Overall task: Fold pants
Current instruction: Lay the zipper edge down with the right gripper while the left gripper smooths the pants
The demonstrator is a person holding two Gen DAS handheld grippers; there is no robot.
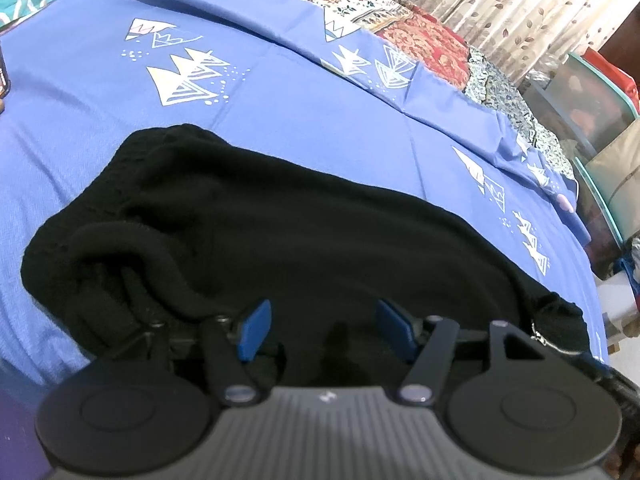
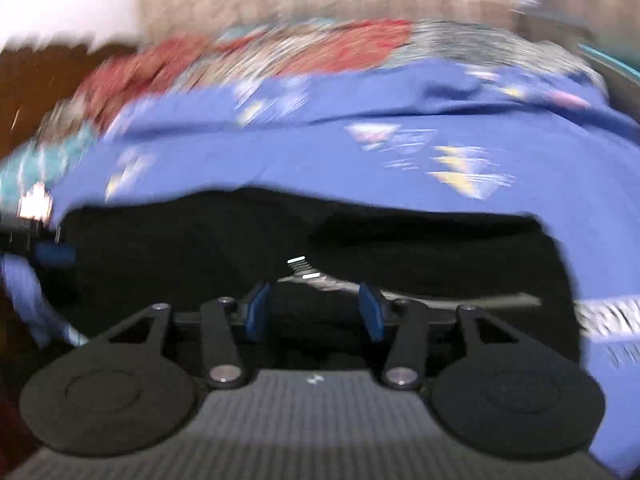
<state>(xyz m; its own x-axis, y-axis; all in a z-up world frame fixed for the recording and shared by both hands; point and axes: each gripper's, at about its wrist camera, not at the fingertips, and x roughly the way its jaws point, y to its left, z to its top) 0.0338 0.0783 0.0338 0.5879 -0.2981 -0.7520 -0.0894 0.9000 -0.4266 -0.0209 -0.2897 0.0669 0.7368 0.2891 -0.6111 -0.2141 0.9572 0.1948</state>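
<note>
Black pants (image 1: 280, 240) lie bunched on a blue bedsheet (image 1: 280, 100), with a rolled waistband at their left end. My left gripper (image 1: 325, 330) hovers over their near edge, open, its blue pads (image 1: 256, 328) apart with only cloth below them. In the blurred right wrist view the pants (image 2: 400, 248) spread across the middle, and a small metal piece (image 2: 308, 276) glints on them. My right gripper (image 2: 314, 312) is open just above the cloth. A hump of black fabric sits between its blue pads (image 2: 370, 312), and I cannot tell whether they touch it.
The sheet has white triangle prints (image 1: 184, 80). A patchwork quilt (image 1: 420, 36) lies along the far edge, with curtains (image 1: 500, 12) behind it. Boxes and bags (image 1: 592, 112) stand off the right side of the bed. The sheet's right edge (image 1: 576, 216) drops away.
</note>
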